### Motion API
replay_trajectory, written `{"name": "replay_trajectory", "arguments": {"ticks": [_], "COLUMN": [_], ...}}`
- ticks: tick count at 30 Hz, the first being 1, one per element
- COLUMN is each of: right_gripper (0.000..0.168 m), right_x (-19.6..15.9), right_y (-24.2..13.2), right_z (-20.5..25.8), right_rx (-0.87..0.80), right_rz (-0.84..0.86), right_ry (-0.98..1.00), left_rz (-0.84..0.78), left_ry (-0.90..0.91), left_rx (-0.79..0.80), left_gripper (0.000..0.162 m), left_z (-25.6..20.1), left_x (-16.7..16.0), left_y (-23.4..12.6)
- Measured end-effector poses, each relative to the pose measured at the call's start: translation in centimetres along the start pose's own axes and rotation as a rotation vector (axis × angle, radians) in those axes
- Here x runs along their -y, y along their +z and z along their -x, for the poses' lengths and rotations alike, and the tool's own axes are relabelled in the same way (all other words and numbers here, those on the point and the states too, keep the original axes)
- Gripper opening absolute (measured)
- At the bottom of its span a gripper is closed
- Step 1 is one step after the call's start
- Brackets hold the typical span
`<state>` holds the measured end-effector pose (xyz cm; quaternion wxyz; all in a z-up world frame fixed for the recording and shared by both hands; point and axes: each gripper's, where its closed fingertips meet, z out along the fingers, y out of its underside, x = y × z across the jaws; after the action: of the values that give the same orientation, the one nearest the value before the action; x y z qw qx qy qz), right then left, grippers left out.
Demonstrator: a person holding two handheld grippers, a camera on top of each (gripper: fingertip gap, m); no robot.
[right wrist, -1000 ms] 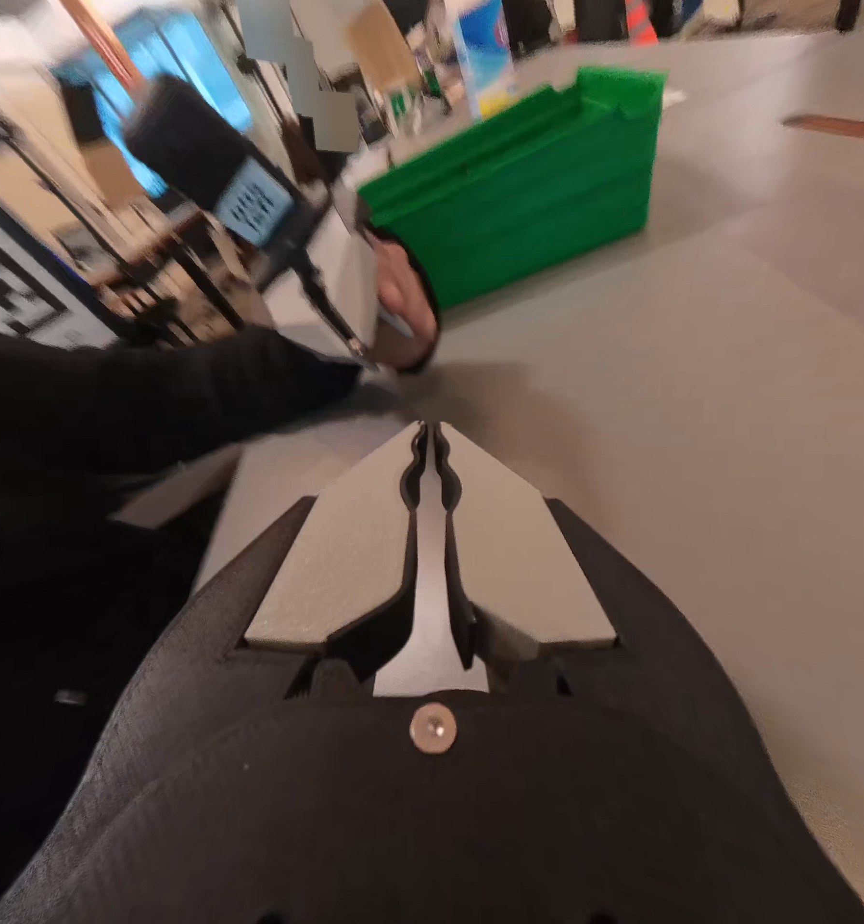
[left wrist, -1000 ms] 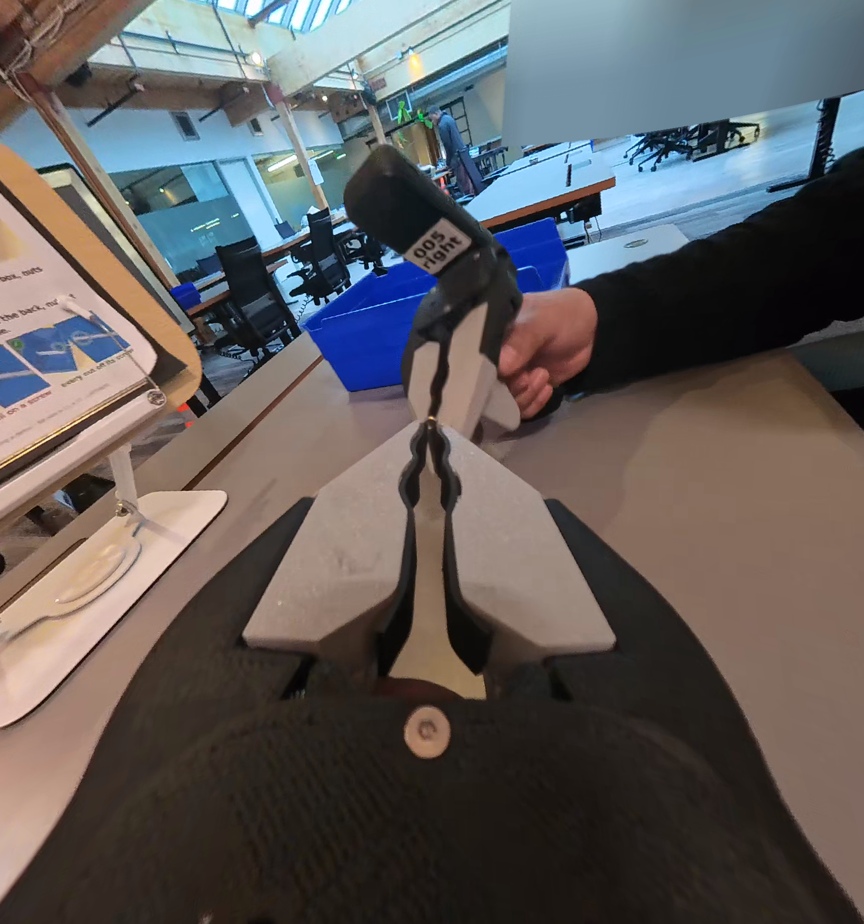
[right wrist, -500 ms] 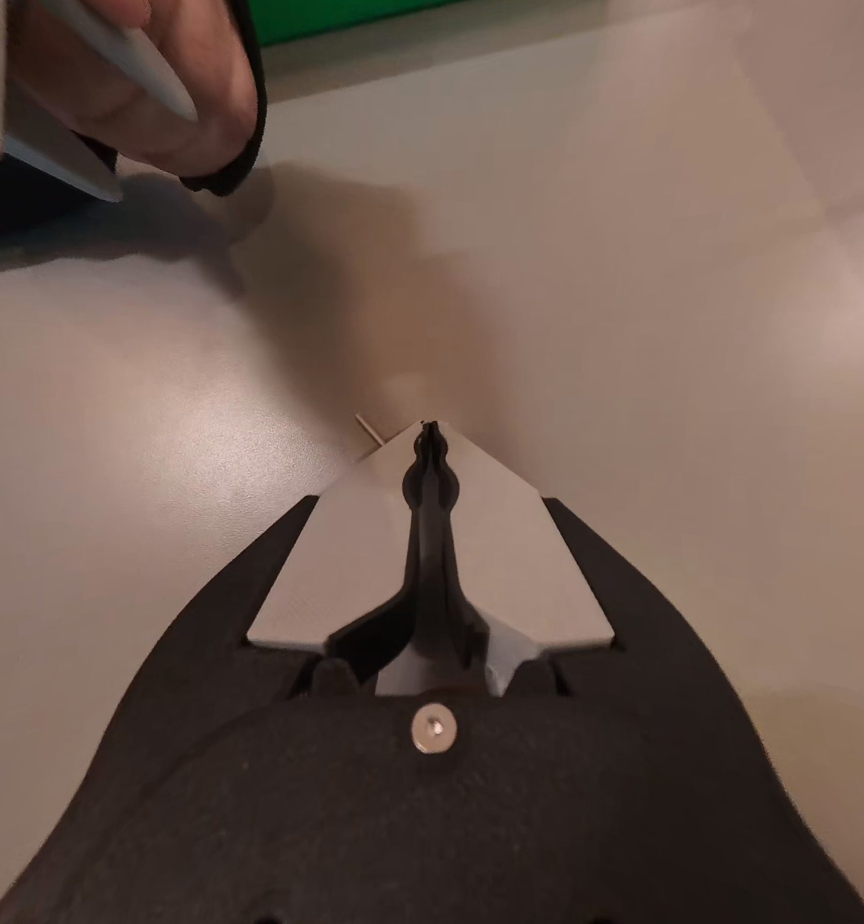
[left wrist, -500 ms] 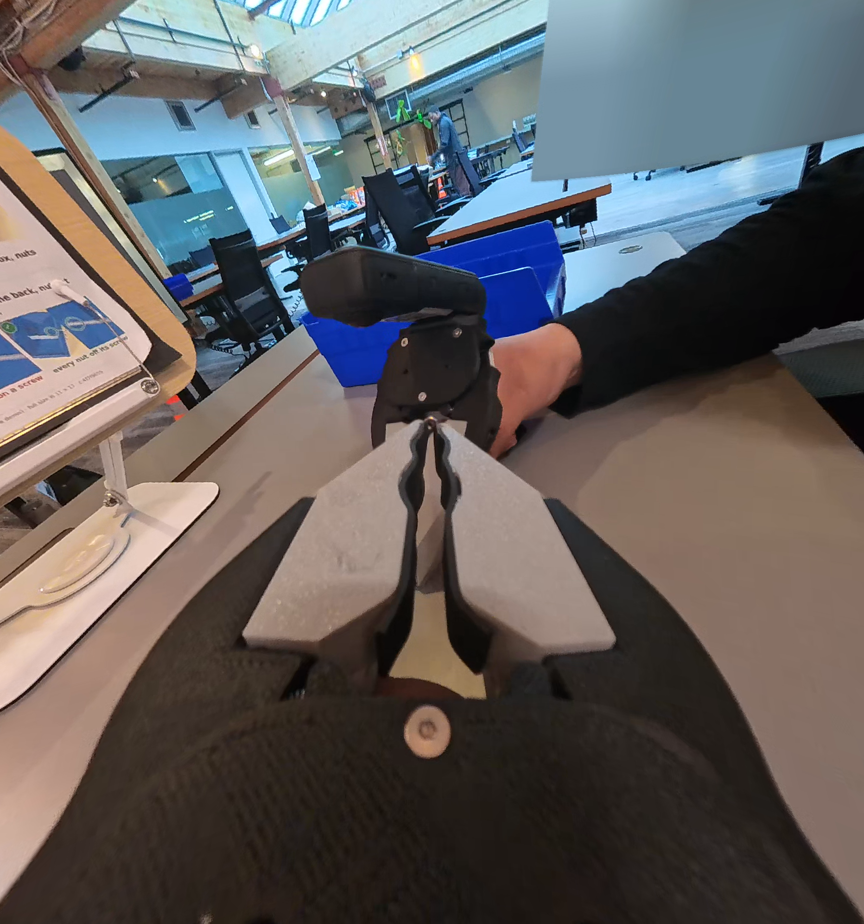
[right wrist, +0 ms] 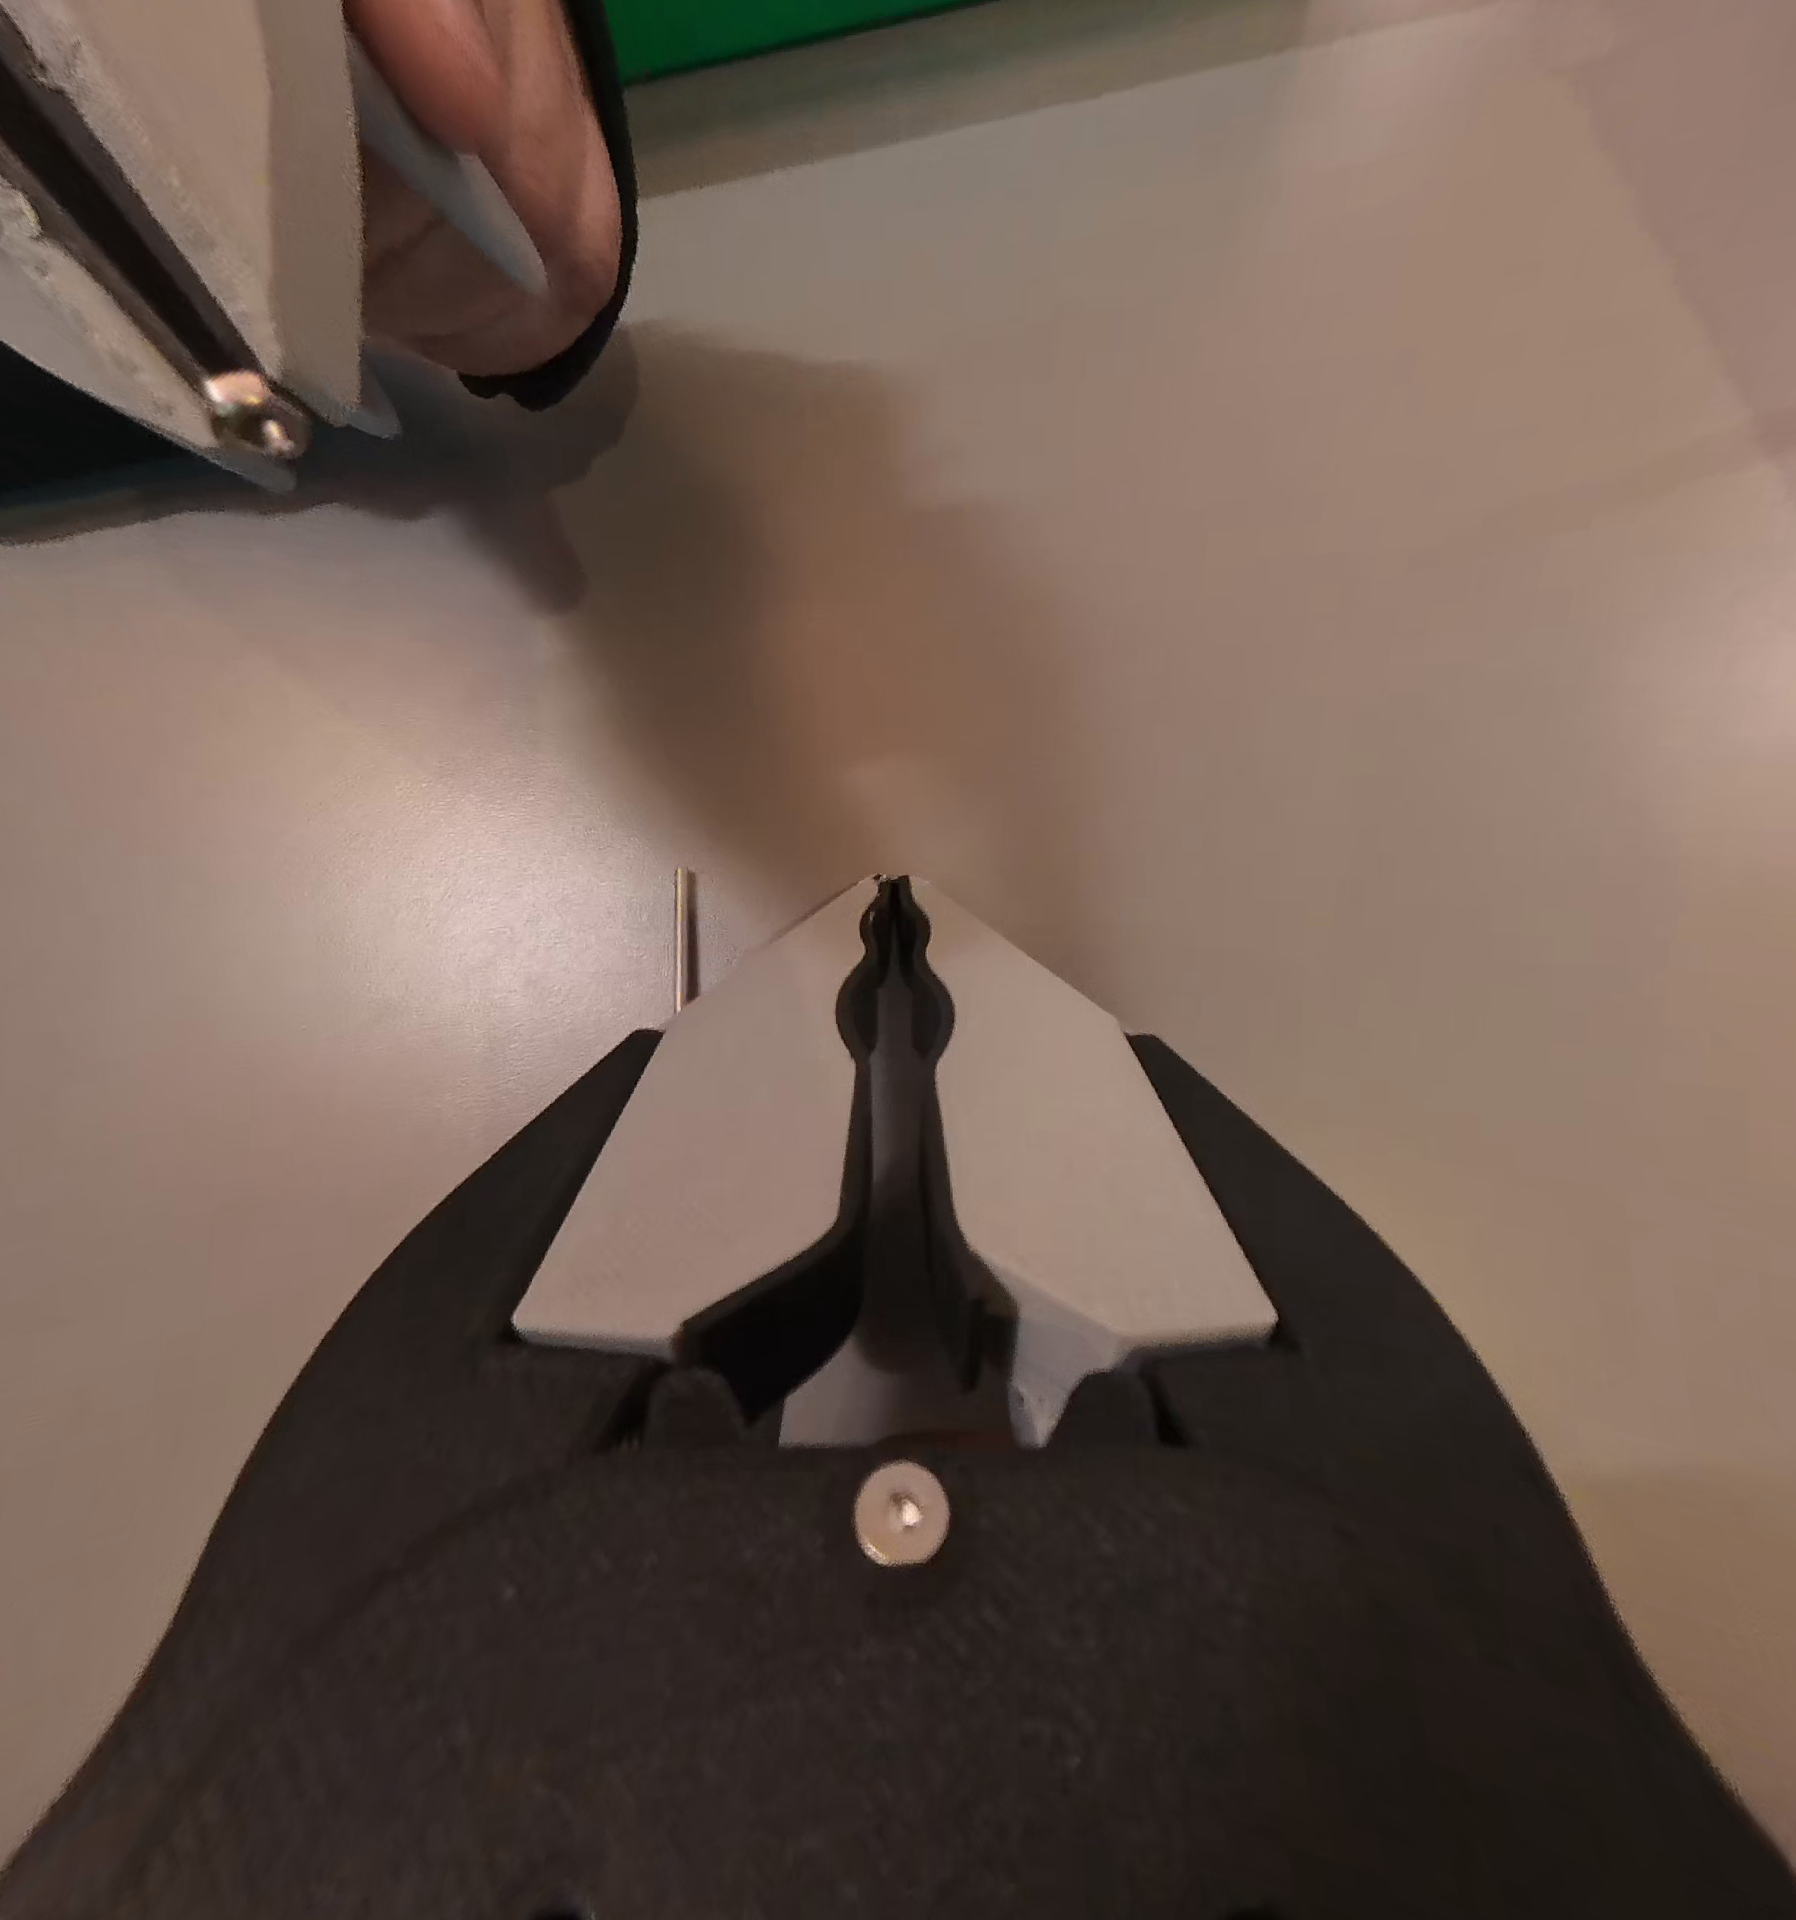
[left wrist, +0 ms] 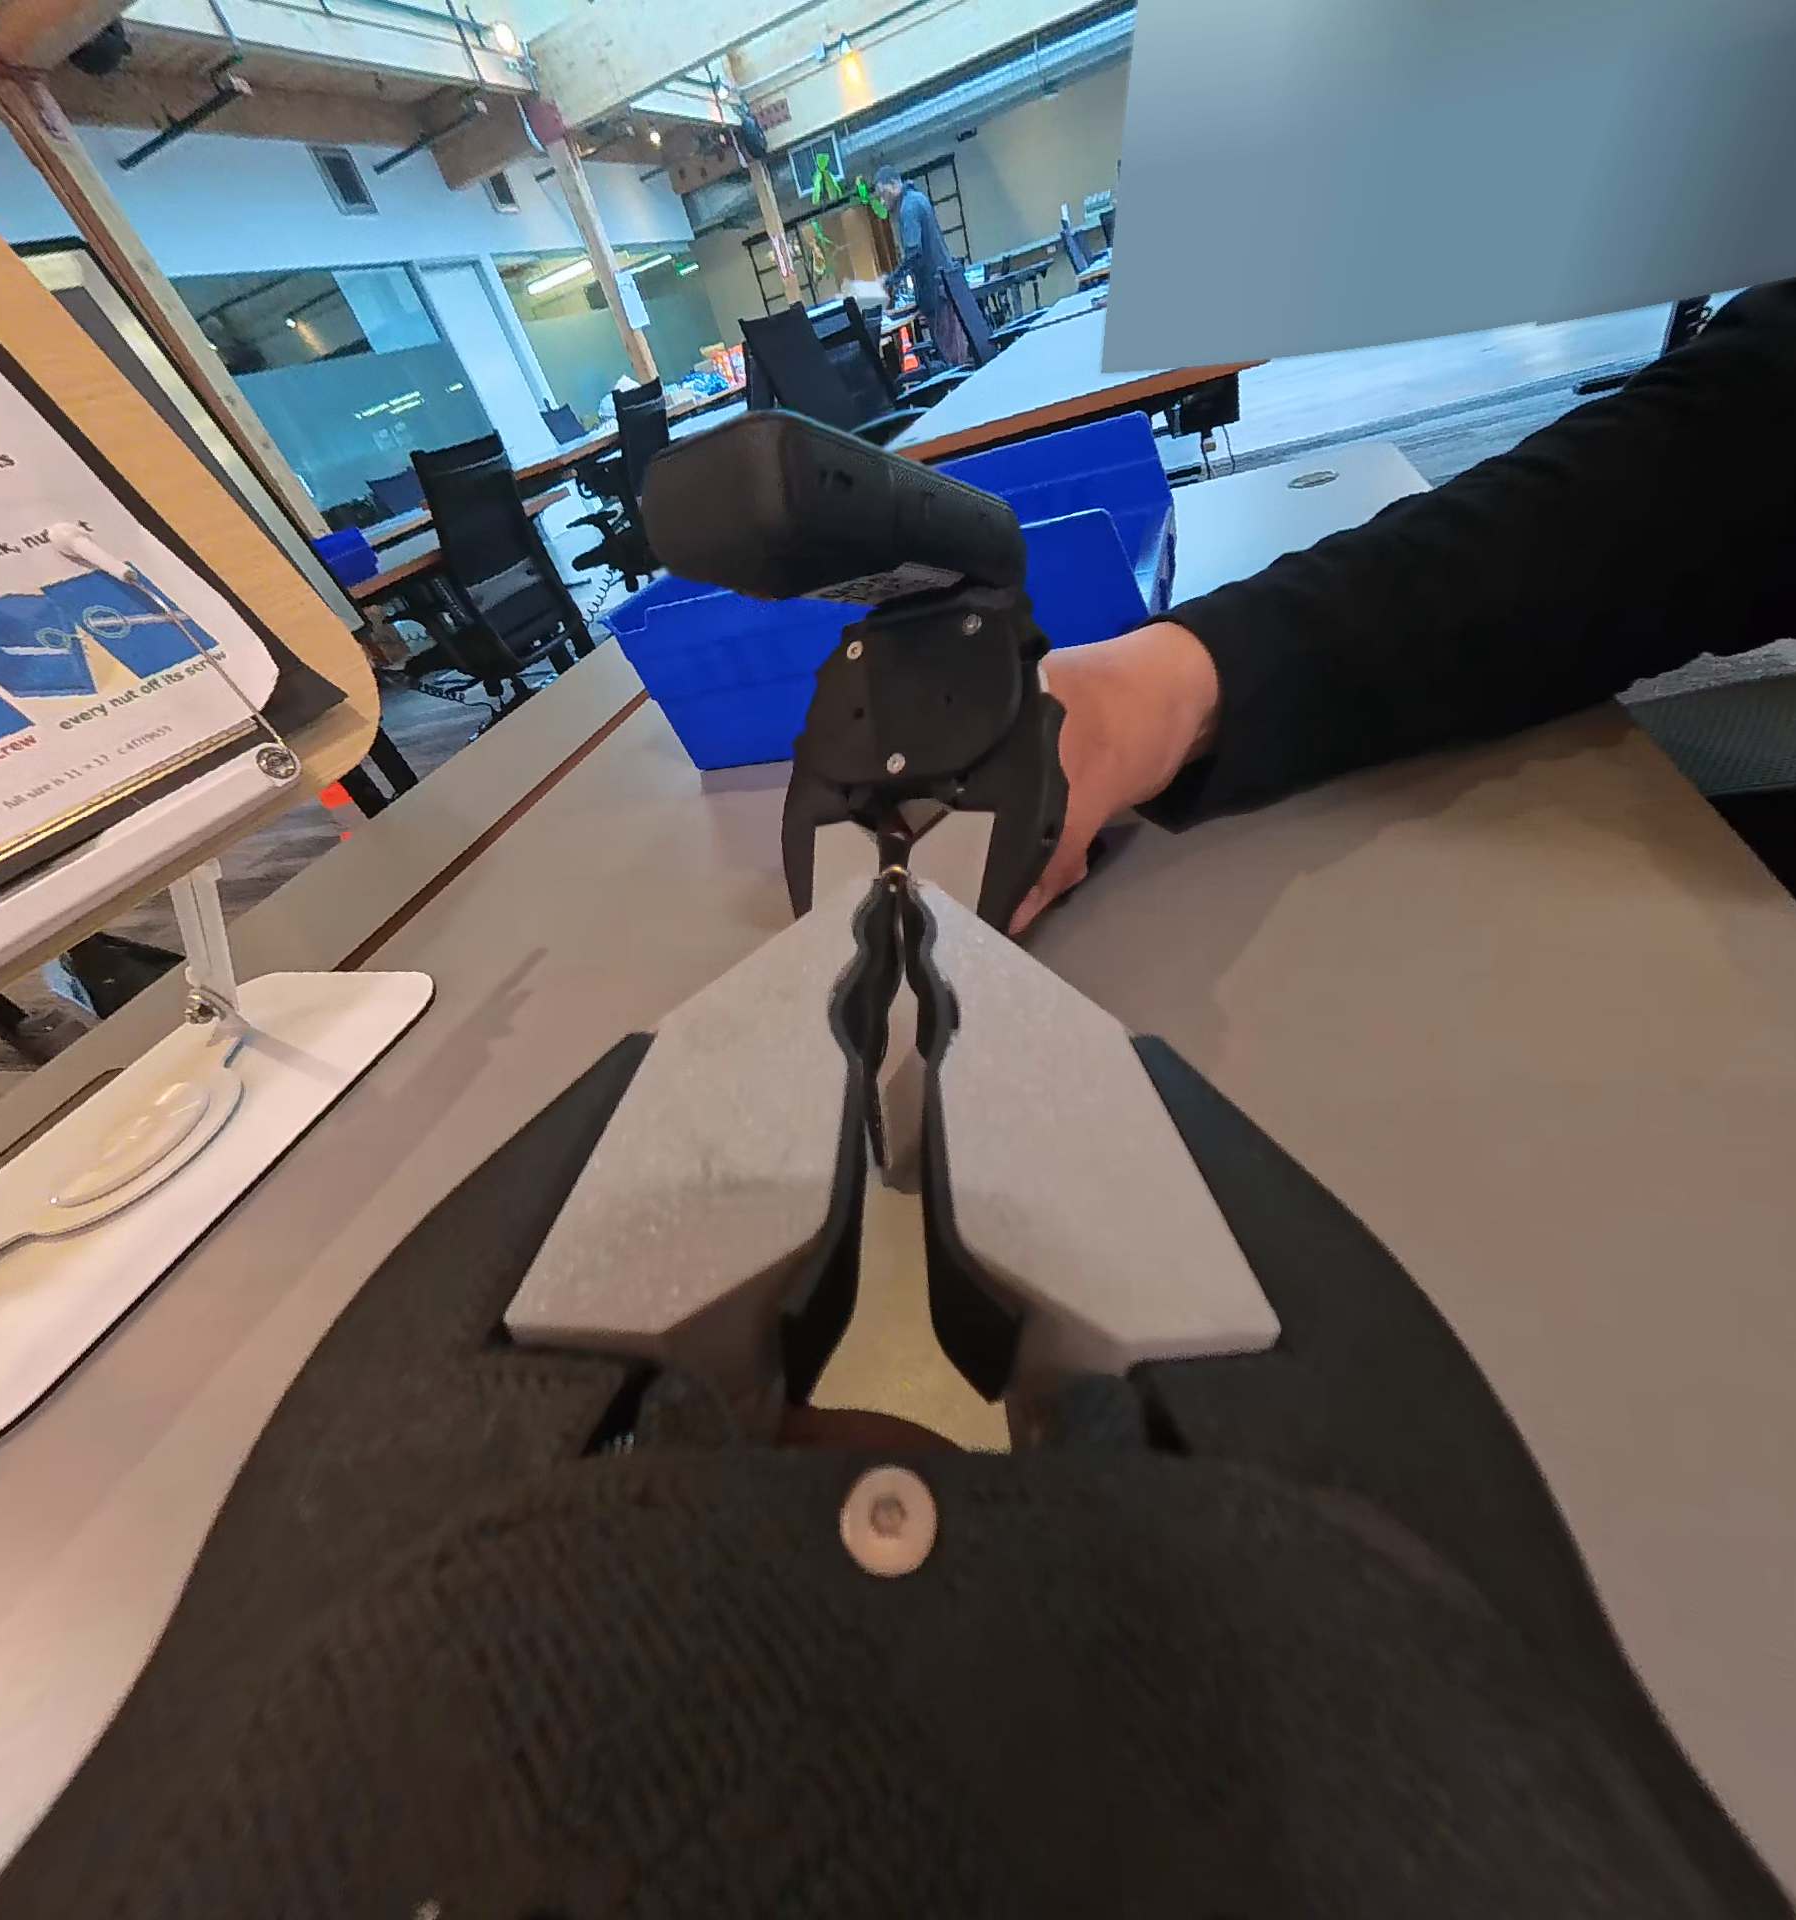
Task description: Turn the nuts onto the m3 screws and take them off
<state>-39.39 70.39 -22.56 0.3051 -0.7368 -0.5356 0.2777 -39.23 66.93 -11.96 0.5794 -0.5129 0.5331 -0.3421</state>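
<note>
My left gripper [left wrist: 894, 888] is shut on a small silver nut [left wrist: 895, 881] at its fingertips, held just above the grey table [left wrist: 1393, 1039]. The same nut [right wrist: 250, 410] shows pinched in those tips at the top left of the right wrist view. My right gripper [right wrist: 889, 883] is shut and points down at the table. I cannot tell if anything is between its tips. A thin silver screw [right wrist: 684, 935] lies on the table just left of its left finger, with its lower end hidden. The right gripper's black housing [left wrist: 915, 686] stands right behind the left tips.
A blue bin [left wrist: 728, 665] stands behind the right gripper, and a green bin's edge [right wrist: 769, 42] shows at the top of the right wrist view. An instruction sheet on a stand [left wrist: 94, 623] with a white base [left wrist: 146, 1122] is on the left. A hand in a black sleeve [left wrist: 1122, 727] holds the right gripper. One gripper's finger ends stand about 11 cm off the other's.
The right gripper has tipped down from level to point at the table and has shut. The left gripper's tip with the nut has come closer in the right wrist view. The screw now appears vertical there.
</note>
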Motion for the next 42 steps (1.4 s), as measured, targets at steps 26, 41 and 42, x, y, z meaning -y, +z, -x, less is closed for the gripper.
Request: {"name": "replay_trajectory", "arguments": {"ticks": [26,41,42], "right_gripper": [0.000,0.003,0.003], "right_x": [8.2,8.4,8.4], "right_y": [-9.2,-9.1,-9.1], "right_z": [5.2,4.9,4.9], "right_rx": [0.720,0.690,0.690], "right_rz": [-0.622,-0.644,-0.645], "right_ry": [0.412,0.400,0.400], "left_rz": [-0.134,-0.151,-0.150], "left_ry": [0.047,0.020,0.020], "left_rx": [0.023,0.027,0.026], "left_gripper": [0.000,0.000,0.000], "left_z": [-0.6,-0.5,-0.6], "left_x": [1.9,2.2,2.2], "left_y": [0.3,0.4,0.4]}}
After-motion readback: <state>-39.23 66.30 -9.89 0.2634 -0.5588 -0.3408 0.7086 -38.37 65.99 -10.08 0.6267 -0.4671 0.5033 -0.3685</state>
